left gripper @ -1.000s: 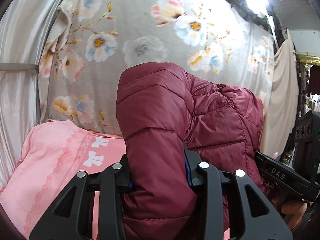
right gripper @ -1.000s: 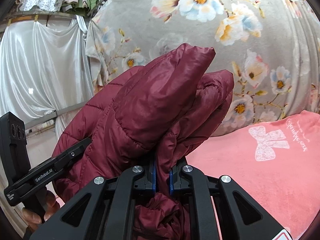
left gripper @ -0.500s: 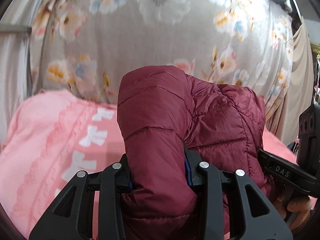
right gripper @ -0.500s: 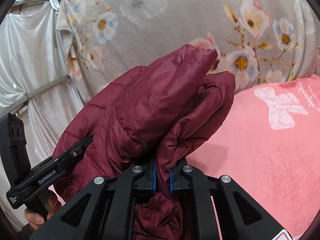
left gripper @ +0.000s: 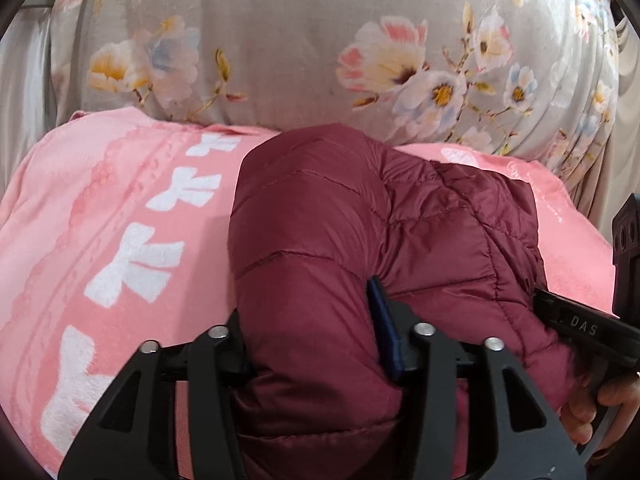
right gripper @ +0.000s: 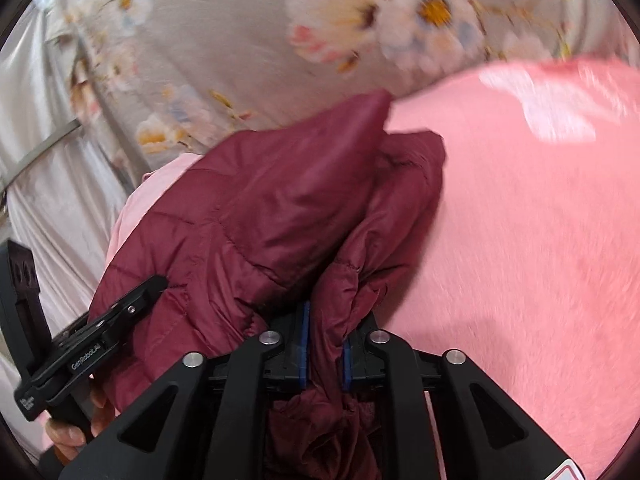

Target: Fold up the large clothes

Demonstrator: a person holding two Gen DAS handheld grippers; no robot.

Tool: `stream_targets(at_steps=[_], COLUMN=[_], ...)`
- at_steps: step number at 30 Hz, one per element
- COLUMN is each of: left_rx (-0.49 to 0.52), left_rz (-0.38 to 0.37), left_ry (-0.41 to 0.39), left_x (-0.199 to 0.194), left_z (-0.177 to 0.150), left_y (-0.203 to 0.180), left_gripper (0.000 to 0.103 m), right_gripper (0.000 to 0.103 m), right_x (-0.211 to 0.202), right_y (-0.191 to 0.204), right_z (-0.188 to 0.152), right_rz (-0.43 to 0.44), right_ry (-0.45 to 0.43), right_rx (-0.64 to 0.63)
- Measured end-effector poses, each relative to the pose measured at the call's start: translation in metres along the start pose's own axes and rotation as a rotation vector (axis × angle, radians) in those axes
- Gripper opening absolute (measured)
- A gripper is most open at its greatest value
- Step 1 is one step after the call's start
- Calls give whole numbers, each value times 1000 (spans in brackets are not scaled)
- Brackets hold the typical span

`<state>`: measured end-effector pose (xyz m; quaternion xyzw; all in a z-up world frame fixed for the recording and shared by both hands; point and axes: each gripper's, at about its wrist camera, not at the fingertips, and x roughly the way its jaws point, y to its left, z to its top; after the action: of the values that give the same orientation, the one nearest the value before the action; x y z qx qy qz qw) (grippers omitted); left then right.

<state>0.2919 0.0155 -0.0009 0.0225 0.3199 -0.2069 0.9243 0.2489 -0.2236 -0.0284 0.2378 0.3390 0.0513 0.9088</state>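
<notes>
while the jacket (left gripper: 360, 248) is carried bunched between both grippers, just above the pink blanket (left gripper: 120, 240), the main risk is judged to be an uneven landing. the left gripper (left gripper: 316, 344) has just been opening, and a thick quilted roll of the jacket is seen between its jaws, filling the gap; whether the pads (left gripper: 384, 328) press on it firmly cannot be told. if that side is let go first, the roll may be dropped in a heap and the fold lost. the right gripper (right gripper: 324, 348) has also just been opening a little, yet it is narrow, and a thin pinch of fabric is seen squeezed between its blue pads (right gripper: 305, 344). slippery shell fabric like this could be pulled out of so small a bite, so the hem may be shed to one side. the loose part hanging below the right gripper might also be trapped under the bundle and creased.

both grippers are pointed forward and downward toward the blanket, side by side and close together, each seen at the edge of the other's view. a hand (right gripper: 68, 428) is seen on the left handle, and fingers (left gripper: 600, 408) on the right handle. the floral sheet (left gripper: 320, 60) hangs behind, and the right wrist view is blurred.
</notes>
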Motion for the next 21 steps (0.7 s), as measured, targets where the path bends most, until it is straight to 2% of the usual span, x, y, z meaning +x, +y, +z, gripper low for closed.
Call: stream_targets(at_steps=[2, 4, 5, 6, 9, 11, 13, 15, 16, 17, 18, 19, 21], left_rx=[-8, -30, -44, -69, -151, -201, -222, -225, -221, -218, -212, -201, -155], left_rz=[20, 24, 21, 17, 23, 36, 70, 103, 112, 116, 122, 131, 163], left_ry=[21, 45, 54, 73, 116, 95, 75, 55, 52, 55, 63, 68, 86], left_x=[7, 10, 10, 9, -6, -31, -50, -66, -72, -74, -76, -76, -71], left_z=[-5, -6, -6, -5, -2, 1, 6, 13, 17, 19, 21, 22, 24], left_y=[3, 7, 9, 13, 26, 33, 34, 29, 23, 19, 13, 5, -11], left_gripper=[60, 63, 65, 66, 68, 73, 77, 77, 78, 79, 79, 79, 79], right_gripper=[19, 30, 41, 49, 51, 52, 47, 38, 36, 30, 20, 16, 7], right_x=[2, 2, 1, -3, -31, -64, -86, -100, -100, -99, -95, -89, -76], right_y=[-11, -18, -18, -19, -22, -17, 1, 32, 46, 58, 72, 84, 98], right_z=[0, 0, 1, 1, 2, 3, 2, -4, -8, -12, -17, -22, -27], right_rz=[24, 35, 18, -17, -88, -181, -196, -168, -154, -143, -131, -128, -167], right_ry=[15, 28, 32, 34, 17, -47, -87, -98, -90, -80, -63, -53, -46], right_rx=[61, 107, 111, 108, 122, 126, 64, -46, -90, -126, -173, -210, -266])
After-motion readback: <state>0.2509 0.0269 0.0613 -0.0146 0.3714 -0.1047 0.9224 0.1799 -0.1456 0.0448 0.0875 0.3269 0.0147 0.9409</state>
